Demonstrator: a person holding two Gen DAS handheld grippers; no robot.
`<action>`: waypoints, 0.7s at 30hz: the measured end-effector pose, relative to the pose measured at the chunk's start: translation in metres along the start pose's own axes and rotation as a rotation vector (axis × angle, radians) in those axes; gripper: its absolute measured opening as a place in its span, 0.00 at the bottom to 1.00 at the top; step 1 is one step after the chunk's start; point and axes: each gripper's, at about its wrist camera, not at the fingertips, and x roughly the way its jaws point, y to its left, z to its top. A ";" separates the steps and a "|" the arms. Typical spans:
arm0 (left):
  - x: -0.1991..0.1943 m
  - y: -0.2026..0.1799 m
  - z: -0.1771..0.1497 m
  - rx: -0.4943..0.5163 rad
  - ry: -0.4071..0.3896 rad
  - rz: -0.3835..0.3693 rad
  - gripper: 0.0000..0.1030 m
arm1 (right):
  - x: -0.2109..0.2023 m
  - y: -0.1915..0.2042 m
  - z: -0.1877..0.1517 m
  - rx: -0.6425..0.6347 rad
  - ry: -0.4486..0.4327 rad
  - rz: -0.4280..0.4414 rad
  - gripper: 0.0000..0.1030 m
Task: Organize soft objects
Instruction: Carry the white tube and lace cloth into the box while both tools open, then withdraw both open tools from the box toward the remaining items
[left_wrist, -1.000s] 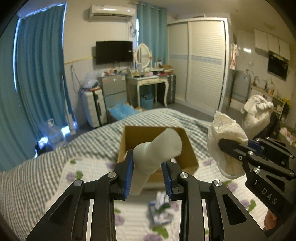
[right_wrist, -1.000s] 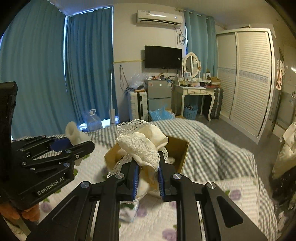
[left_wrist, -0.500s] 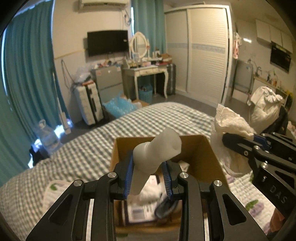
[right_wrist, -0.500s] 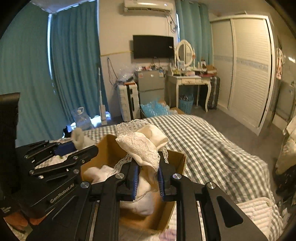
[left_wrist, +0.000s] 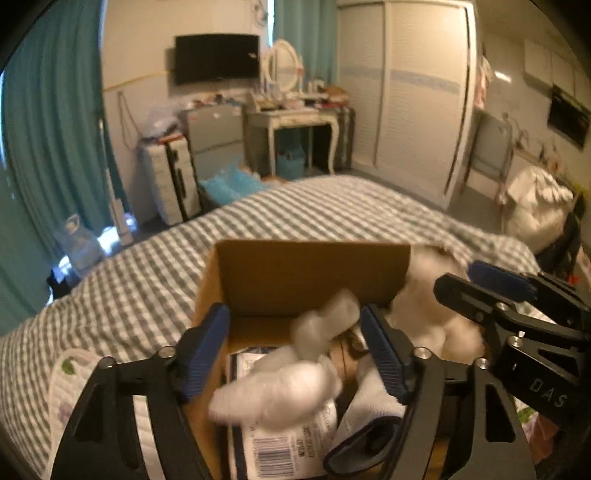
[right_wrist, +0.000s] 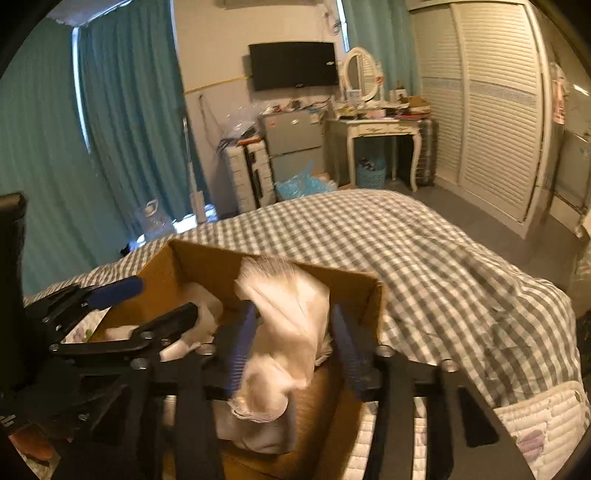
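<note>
Two tools hang over one cardboard box (left_wrist: 310, 273) on the checked bed (left_wrist: 155, 269). The left tool (left_wrist: 295, 354) gapes, one white sock (left_wrist: 280, 384) loose between its fingers. The right tool (right_wrist: 293, 343) is spread too, one lacy cloth (right_wrist: 288, 321) blurred inside the box.

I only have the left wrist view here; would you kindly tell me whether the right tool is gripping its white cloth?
Observer: No. In the right wrist view the right tool has its jaws wide apart, and the lacy cream cloth sits loose between them.
Operator: Thank you. Is the cloth over the box?
Observer: Yes. It is blurred, and its lower end is inside the cardboard box, close to the right-hand wall.
Operator: What lies beyond that wall?
Observer: A white floral quilt lies on the checked bedspread.
</note>
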 end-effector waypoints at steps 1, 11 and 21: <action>-0.006 0.000 0.001 -0.001 0.002 -0.014 0.73 | -0.003 -0.002 0.001 0.007 0.002 0.002 0.52; -0.110 0.005 0.029 0.021 -0.100 0.058 0.74 | -0.121 0.007 0.024 -0.007 -0.091 -0.066 0.52; -0.299 0.012 0.028 0.031 -0.387 0.107 1.00 | -0.287 0.048 0.028 -0.107 -0.211 -0.120 0.81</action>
